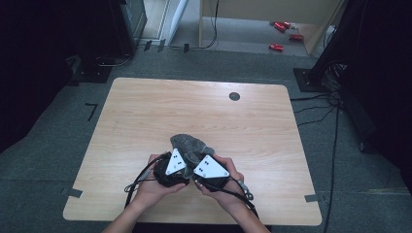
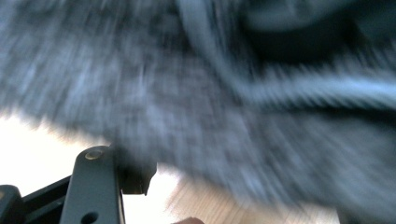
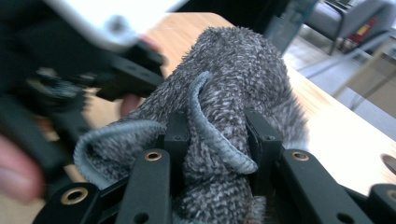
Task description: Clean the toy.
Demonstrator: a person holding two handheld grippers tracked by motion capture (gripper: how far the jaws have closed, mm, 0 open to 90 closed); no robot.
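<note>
Three cameras on one bench

The high view looks forward and down over the whole bench (image 1: 145,111) from its near edge; both gripper views ride close behind their tongs, pressed against the grey fuzzy cloth (image 3: 233,70), which all three views share.

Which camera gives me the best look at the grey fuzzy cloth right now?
The right gripper view: the cloth is sharp, bunched between the right claw. The left gripper view shows it close but blurred; the high view shows a small part beyond both claws.
</note>
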